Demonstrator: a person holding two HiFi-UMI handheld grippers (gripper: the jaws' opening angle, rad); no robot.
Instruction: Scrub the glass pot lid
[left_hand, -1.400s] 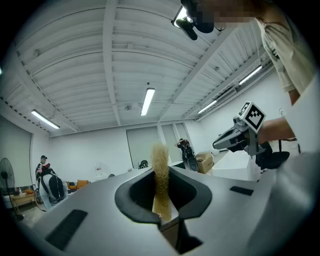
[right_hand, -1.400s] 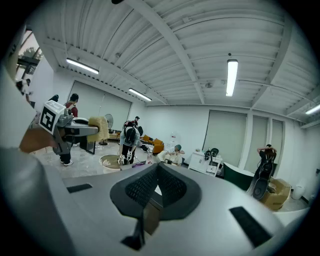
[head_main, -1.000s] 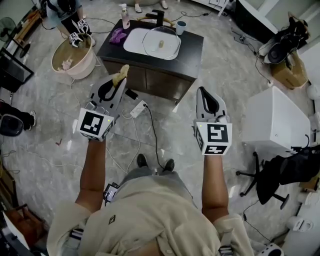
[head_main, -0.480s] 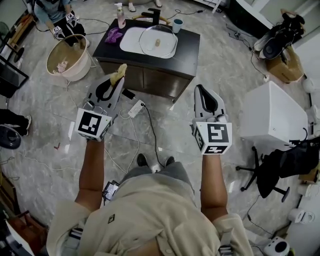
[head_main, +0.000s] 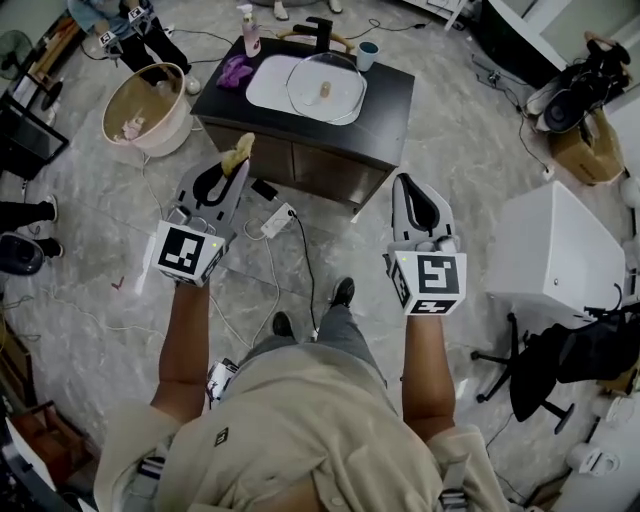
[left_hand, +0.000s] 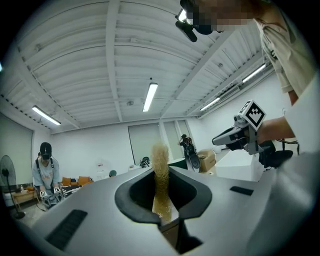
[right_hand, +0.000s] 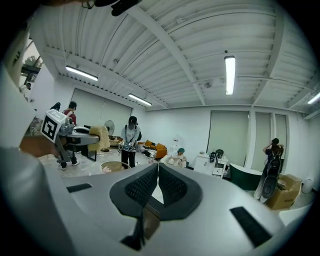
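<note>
Tan sponge (head_main: 239, 151) stays pinched in the left tool (head_main: 236, 168), the right tool (head_main: 408, 183) stays closed on nothing, and only 1 foot (head_main: 343, 291) has stepped forward, so the lid (head_main: 325, 88), lying over the sink (head_main: 262, 86) on the worktop (head_main: 385, 100) ahead of the 2 tools, is well apart, unscrubbed.

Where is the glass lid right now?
In the head view, the glass pot lid lies over the white sink on the dark cabinet, top centre, just below the black tap and near the blue cup.
</note>
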